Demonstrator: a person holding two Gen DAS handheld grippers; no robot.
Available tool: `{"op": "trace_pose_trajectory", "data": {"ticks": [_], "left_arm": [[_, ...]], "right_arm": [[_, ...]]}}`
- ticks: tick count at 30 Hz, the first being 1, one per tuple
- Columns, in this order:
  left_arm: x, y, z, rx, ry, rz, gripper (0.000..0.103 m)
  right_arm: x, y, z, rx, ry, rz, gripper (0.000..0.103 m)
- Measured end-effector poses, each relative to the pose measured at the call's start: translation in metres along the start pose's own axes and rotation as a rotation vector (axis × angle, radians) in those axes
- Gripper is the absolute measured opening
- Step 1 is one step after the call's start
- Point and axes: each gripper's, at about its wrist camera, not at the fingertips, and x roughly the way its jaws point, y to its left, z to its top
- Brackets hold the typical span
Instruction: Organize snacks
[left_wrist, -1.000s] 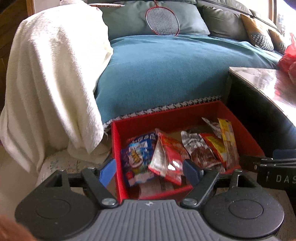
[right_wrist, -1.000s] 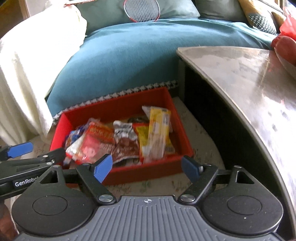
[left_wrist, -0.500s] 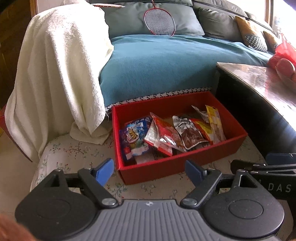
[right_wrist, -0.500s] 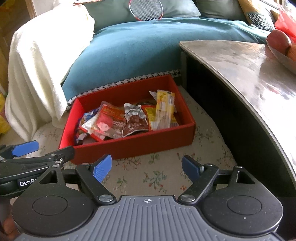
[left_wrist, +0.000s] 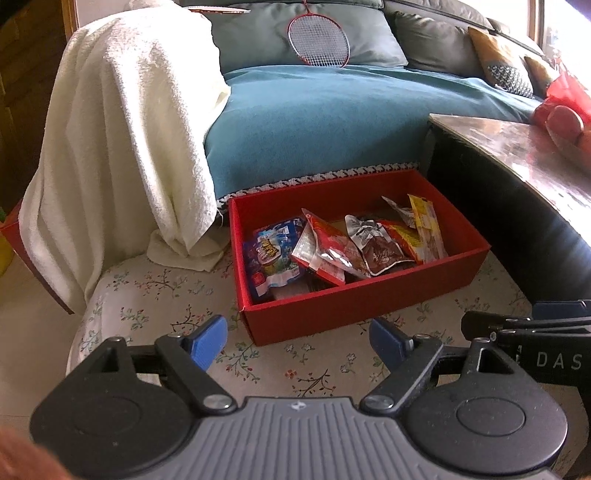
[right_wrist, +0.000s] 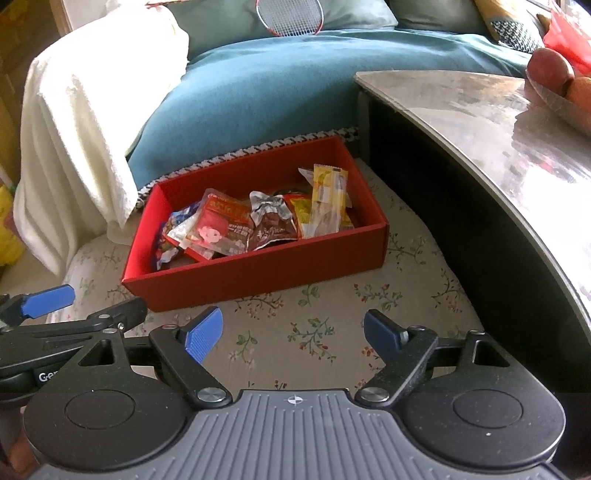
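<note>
Both tongs are hanging apart with nothing between their blue pads: the left tongs (left_wrist: 297, 339), whose jaws have just been opening wider, and the right tongs (right_wrist: 293, 334) are each hovering over a floral cushion (right_wrist: 325, 325), short of the box. A red box (left_wrist: 354, 299) is sitting on that cushion, its far side against the blue sofa cover (left_wrist: 317, 122) and its right end near the dark worktop (right_wrist: 480, 122). Several snacks are lying inside it in a loose row: a blue pack (left_wrist: 271, 262) at the left end, a red pack (left_wrist: 325, 247) leaning over it, a brown pack (left_wrist: 376, 247) in the middle, and a yellow pack (left_wrist: 424, 229) standing tilted toward the right end. A white towel (left_wrist: 122, 147) is draping over the sofa arm, left of the box. A racket (left_wrist: 317, 37) is leaning on the grey back cushion. Fruit (right_wrist: 550, 72) is resting at the worktop's far right edge. In the left view the right tongs are showing at the right margin, beside the left.
</note>
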Motion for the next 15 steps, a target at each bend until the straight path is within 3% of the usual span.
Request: {"op": "trace_pose_trajectory", "data": {"ticks": [15], "left_arm": [[0.0000, -0.0006, -0.0023, 0.009, 0.007, 0.019, 0.078]], "right_arm": [[0.0008, 0.0018, -0.0009, -0.009, 0.015, -0.004, 0.088]]}}
